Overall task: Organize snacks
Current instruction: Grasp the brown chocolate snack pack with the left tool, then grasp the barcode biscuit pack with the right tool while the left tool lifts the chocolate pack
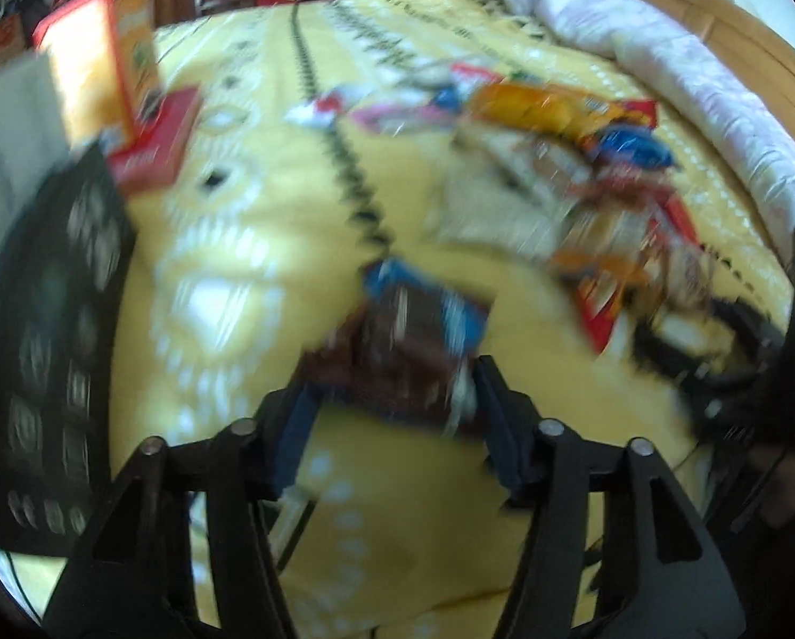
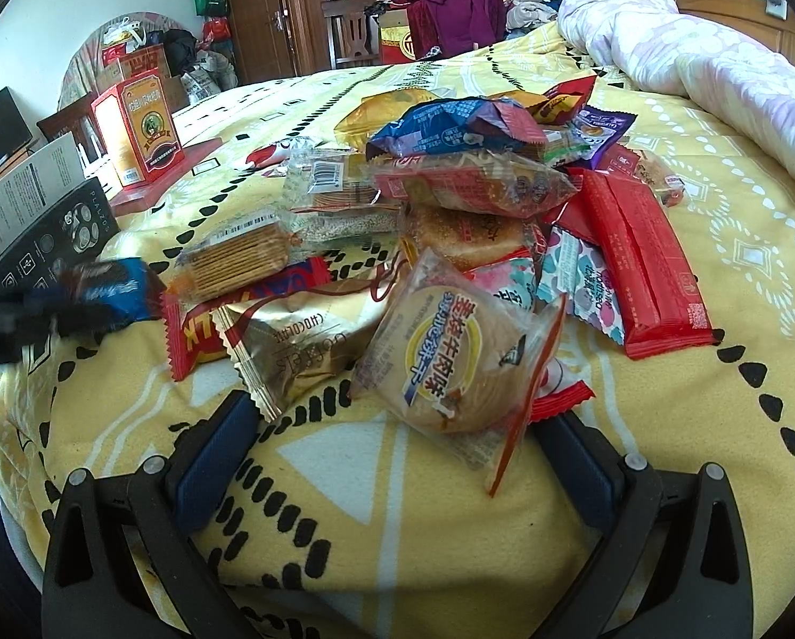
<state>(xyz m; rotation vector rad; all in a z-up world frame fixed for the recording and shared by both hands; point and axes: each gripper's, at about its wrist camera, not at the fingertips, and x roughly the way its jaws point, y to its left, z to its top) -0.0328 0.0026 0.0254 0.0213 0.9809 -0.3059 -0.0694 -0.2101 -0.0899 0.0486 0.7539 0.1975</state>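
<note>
Yellow patterned bedspread (image 2: 663, 452) under a heap of snacks (image 2: 477, 202), blue-and-brown cookie packet (image 1: 424, 330) clamped between left gripper (image 1: 392, 404) fingers, blurred, beside the pile, right gripper (image 2: 392, 458) spread wide, flanking a round biscuit pack (image 2: 450, 357), orange box (image 2: 141, 130) at far left.

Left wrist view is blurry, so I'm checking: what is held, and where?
The left hand-held gripper grips a blue-and-brown snack packet by its near end; the right holds nothing.
</note>
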